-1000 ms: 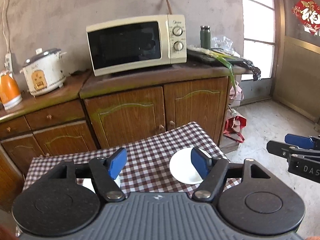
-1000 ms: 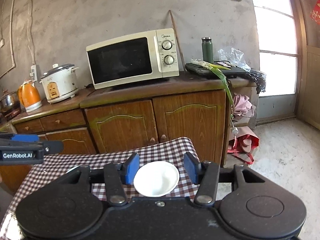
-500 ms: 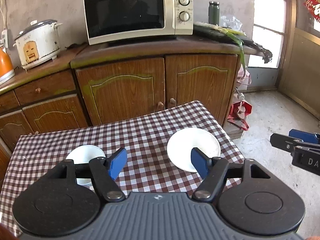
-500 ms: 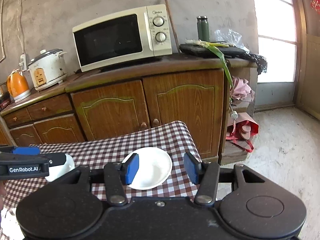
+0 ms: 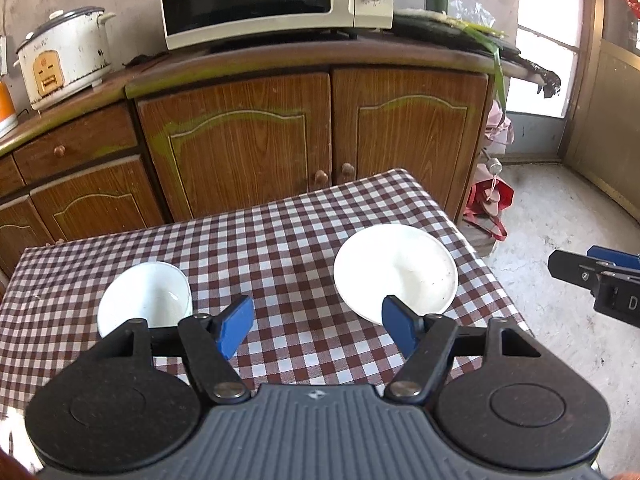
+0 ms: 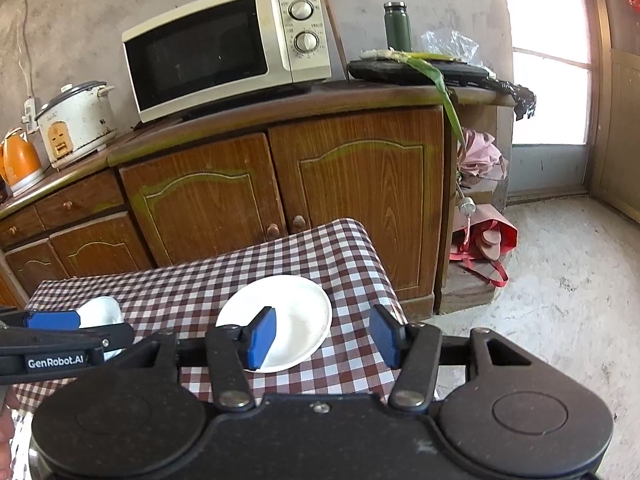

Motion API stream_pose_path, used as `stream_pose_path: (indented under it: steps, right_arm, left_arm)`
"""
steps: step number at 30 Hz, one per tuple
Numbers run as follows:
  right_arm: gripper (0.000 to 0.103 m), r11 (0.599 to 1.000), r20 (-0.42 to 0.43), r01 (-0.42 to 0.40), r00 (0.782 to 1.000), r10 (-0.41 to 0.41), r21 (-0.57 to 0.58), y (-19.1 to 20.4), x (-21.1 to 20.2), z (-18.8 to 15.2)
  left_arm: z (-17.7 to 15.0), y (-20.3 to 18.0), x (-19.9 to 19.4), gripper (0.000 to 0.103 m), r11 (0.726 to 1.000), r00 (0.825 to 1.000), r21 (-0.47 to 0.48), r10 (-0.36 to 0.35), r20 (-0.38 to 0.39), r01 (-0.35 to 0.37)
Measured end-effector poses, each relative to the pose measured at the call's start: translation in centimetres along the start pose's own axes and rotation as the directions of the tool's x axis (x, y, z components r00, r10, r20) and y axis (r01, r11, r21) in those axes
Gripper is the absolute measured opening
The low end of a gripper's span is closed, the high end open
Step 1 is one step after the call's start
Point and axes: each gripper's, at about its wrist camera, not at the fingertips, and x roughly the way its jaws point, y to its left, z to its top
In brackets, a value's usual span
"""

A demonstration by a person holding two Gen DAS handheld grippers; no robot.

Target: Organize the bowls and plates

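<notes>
From the left wrist, the left gripper [image 5: 316, 326] stands well open and empty over the checked tablecloth [image 5: 280, 240] — white bowl [image 5: 144, 300] ahead to its left, shallow white plate [image 5: 396, 270] ahead to its right. From the right wrist, the right gripper [image 6: 324, 336], empty, has just been opening its jaws; the plate [image 6: 296, 312] lies just ahead-left, nearer this hand — smooth, glazed, round.
</notes>
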Motion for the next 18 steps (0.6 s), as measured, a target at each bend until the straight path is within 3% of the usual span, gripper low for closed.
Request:
stream_pose_path:
  steps: [18]
  right_arm:
    - [0.064, 1.0, -0.059, 0.004, 0.998, -0.004, -0.006, -0.1, 6.1, -1.3]
  left_arm:
    - [-0.3, 0.4, 6.3, 0.073, 0.999, 0.998, -0.037, 0.002, -0.061, -0.005]
